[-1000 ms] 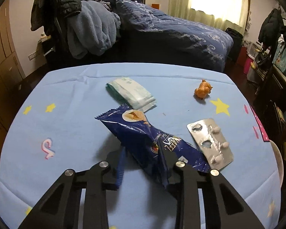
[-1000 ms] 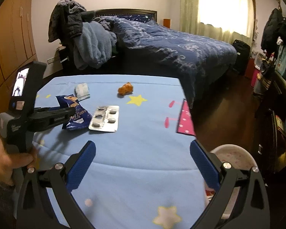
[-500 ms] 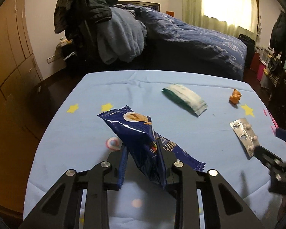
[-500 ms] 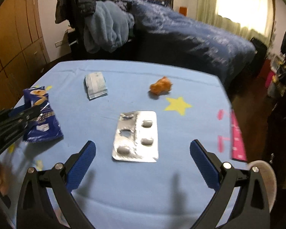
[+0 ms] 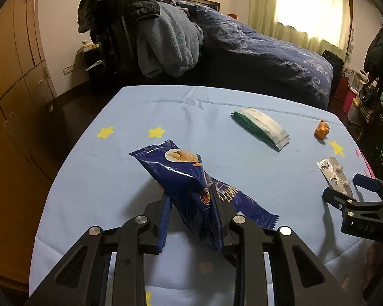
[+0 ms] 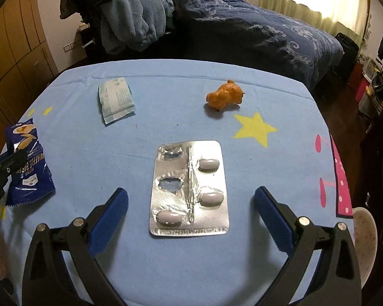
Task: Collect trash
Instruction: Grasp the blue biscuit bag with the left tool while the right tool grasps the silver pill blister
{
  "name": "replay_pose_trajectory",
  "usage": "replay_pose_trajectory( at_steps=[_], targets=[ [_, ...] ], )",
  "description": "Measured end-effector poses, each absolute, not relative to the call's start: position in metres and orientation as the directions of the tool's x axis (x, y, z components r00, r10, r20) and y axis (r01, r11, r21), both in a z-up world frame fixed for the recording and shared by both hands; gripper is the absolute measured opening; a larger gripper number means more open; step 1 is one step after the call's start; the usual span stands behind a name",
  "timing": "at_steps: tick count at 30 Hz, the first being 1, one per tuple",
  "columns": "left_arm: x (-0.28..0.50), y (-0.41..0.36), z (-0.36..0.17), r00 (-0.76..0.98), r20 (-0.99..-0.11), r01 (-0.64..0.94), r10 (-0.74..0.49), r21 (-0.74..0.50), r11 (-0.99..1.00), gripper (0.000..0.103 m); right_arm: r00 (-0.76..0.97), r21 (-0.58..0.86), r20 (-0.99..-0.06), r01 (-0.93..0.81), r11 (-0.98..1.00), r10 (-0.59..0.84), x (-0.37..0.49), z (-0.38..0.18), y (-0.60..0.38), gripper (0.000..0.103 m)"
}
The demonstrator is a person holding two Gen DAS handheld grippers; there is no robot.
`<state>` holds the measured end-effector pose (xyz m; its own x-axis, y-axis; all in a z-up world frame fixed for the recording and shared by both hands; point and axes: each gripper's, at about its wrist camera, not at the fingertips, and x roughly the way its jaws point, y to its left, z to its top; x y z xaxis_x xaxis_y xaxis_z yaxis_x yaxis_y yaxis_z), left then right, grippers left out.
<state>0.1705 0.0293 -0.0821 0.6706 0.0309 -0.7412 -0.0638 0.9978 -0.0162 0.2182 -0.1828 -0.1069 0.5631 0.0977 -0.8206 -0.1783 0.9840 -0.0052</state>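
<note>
My left gripper (image 5: 191,204) is shut on a dark blue waffle biscuit wrapper (image 5: 186,178) and holds it tilted above the light blue table (image 5: 115,168). The wrapper also shows at the left edge of the right wrist view (image 6: 28,163). My right gripper (image 6: 191,206) is open, its blue pads on either side of a silver pill blister pack (image 6: 189,188) that lies flat on the table. The blister pack (image 5: 332,173) and the right gripper (image 5: 349,191) show at the right of the left wrist view.
A white-green tissue pack (image 6: 116,99) and a small orange toy animal (image 6: 226,97) lie farther back on the table. A white bin rim (image 6: 365,232) sits off the table's right edge. A bed (image 6: 255,25) and piled clothes (image 6: 130,20) stand behind.
My left gripper has carried the wrapper leftward over the table. My right gripper has moved forward and down, so the blister pack now lies between its open fingers.
</note>
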Motion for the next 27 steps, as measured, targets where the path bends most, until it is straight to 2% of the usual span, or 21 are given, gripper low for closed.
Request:
replay_pose_trajectory(
  at_steps=[3, 6, 9, 27],
  targets=[
    [0.17, 0.029, -0.083, 0.669, -0.743, -0.066, 0.031, -0.018, 0.998, 0.029, 0.569, -0.003, -0.815, -0.192, 0.981, 0.109, 0.218, -0.105, -0.181, 0.093],
    [0.169, 0.029, -0.083, 0.667, -0.744, -0.067, 0.031, -0.018, 0.998, 0.029, 0.573, 0.001, -0.811, -0.208, 0.978, 0.123, 0.215, -0.103, -0.177, 0.079],
    [0.169, 0.029, -0.083, 0.666, -0.745, -0.068, 0.033, -0.017, 0.998, 0.029, 0.575, 0.008, -0.806, -0.221, 0.975, 0.137, 0.213, -0.1, -0.174, 0.059],
    [0.165, 0.026, -0.081, 0.669, -0.742, -0.068, 0.034, -0.016, 0.998, 0.029, 0.58, 0.075, -0.788, -0.239, 0.968, 0.204, 0.194, -0.094, -0.188, 0.057]
  ],
)
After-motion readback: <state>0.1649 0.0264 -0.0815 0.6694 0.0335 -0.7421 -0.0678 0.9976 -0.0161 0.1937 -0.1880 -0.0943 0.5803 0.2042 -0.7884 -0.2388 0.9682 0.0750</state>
